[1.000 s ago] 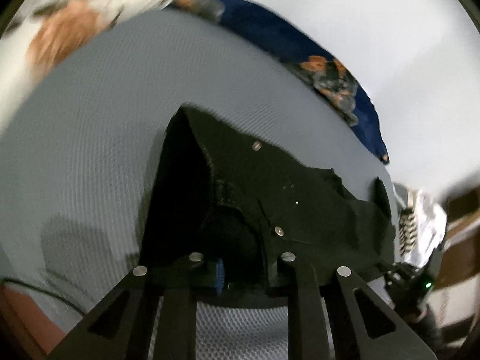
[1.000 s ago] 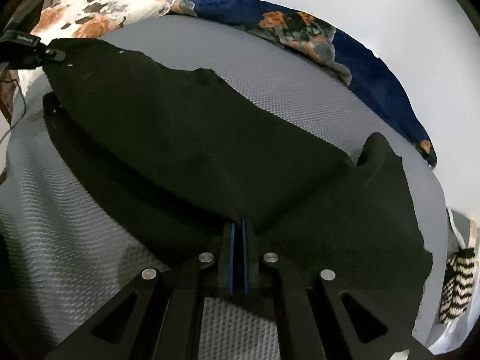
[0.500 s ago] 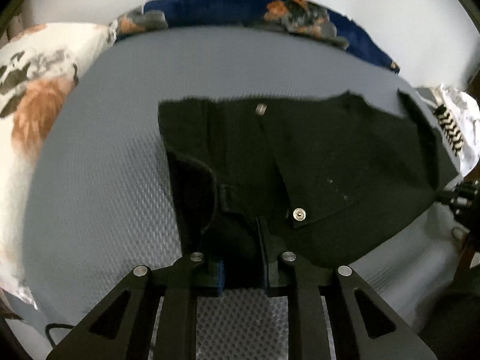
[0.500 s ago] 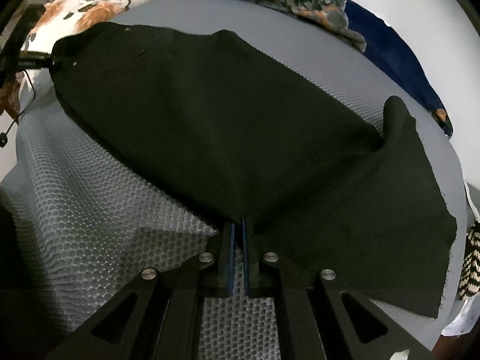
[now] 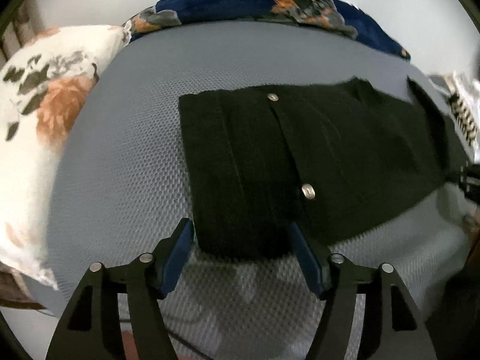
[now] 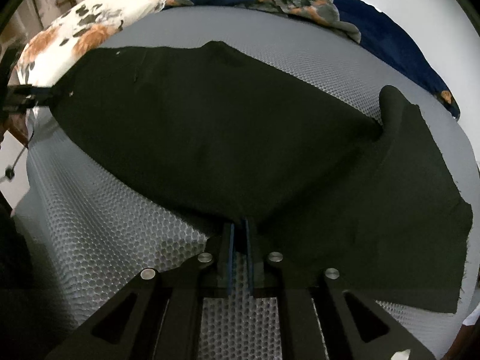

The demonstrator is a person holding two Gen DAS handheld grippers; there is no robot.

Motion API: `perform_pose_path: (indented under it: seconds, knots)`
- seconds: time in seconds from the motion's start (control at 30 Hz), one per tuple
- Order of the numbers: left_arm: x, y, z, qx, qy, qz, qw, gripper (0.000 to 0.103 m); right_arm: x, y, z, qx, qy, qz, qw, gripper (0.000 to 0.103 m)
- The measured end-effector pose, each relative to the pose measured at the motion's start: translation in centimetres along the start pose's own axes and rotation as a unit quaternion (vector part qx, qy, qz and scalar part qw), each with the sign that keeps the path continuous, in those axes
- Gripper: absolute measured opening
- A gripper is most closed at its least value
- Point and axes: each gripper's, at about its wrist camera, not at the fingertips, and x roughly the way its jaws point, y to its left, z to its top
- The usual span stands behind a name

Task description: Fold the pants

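Note:
Black pants (image 5: 300, 156) lie spread on the grey mesh bed (image 5: 120, 180), waistband and two metal buttons toward the left wrist camera. My left gripper (image 5: 240, 228) is opening; its blue pads (image 5: 180, 249) stand wide either side of the waist corner without pressing it. In the right wrist view the pants (image 6: 225, 120) stretch away to the left, one leg end (image 6: 405, 210) lying flat at the right. My right gripper (image 6: 239, 225) is nearly shut, pinching the cloth's edge at its tips, and its jaws are just starting to open. The left gripper's body (image 6: 21, 102) shows at the waist end.
A white floral pillow (image 5: 39, 138) lies left of the pants. A dark blue floral blanket (image 5: 270, 3) runs along the bed's far edge by the white wall. A black-and-white striped cloth (image 5: 462, 117) lies at the right edge. A thin cable (image 5: 186, 339) hangs at the bed's front.
The left gripper rolled, sank slightly and let go of the waistband as its jaws spread wide. The pants settled flat on the bed. The right gripper kept its pinch on the cloth edge.

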Motion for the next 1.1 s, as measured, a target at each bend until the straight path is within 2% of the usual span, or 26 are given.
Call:
perform_pose_path:
  seconds: [0.13, 0.27, 0.37, 0.43, 0.5, 0.57, 0.63, 0.8, 0.9, 0.97, 1.0, 1.1]
  knots:
    - [-1.8, -3.5, 0.6, 0.040, -0.028, 0.017, 0.9986, 0.071, -0.3, -0.5, 0.3, 0.010, -0.010, 0.011, 1.000, 0.007]
    - [-2.9, -7.4, 2.2, 0.091, -0.061, 0.000, 0.9939, 0.076, -0.4, -1.0, 1.0, 0.015, -0.015, 0.019, 1.000, 0.007]
    - [-2.4, -9.2, 2.8, 0.127, -0.058, 0.002, 0.9901, 0.078, -0.4, -0.9, 1.1, 0.010, -0.017, 0.019, 1.000, 0.007]
    - [-1.7, -8.6, 2.9, 0.115, -0.043, -0.006, 0.9925, 0.078, -0.3, -0.9, 1.0, 0.010, -0.020, 0.018, 1.000, 0.007]
    - [-1.0, -7.2, 2.8, 0.087, -0.027, 0.002, 0.9958, 0.078, -0.3, -1.0, 1.0, 0.012, -0.024, 0.020, 0.999, 0.007]
    - [-0.6, -5.1, 2.5, 0.048, -0.019, 0.021, 0.9985, 0.078, -0.2, -1.0, 0.9, 0.013, -0.026, 0.020, 0.999, 0.007]
    - [-0.9, -3.0, 2.1, 0.005, -0.021, 0.025, 0.9995, 0.078, -0.2, -1.0, 0.9, 0.013, -0.027, 0.020, 0.999, 0.007]
    - [-2.7, 2.9, 1.4, -0.106, -0.050, 0.053, 0.9916, 0.078, 0.0, -1.0, 1.0, 0.014, -0.029, 0.019, 0.999, 0.007]
    - [-4.0, 4.8, 1.0, -0.165, -0.072, 0.023, 0.9834, 0.078, 0.1, -1.0, 1.0, 0.014, -0.029, 0.019, 0.999, 0.007]
    - [-4.9, 4.5, 0.9, -0.171, -0.088, 0.004, 0.9814, 0.078, 0.1, -1.1, 1.1, 0.017, -0.029, 0.020, 0.999, 0.007]
    - [-5.5, 3.7, 1.1, -0.158, -0.097, -0.002, 0.9827, 0.078, 0.1, -1.2, 1.2, 0.019, -0.029, 0.021, 0.999, 0.007]
    - [-6.3, -0.9, 2.4, -0.079, -0.119, -0.014, 0.9897, 0.078, 0.1, -1.4, 1.4, 0.030, -0.026, 0.029, 0.999, 0.007]
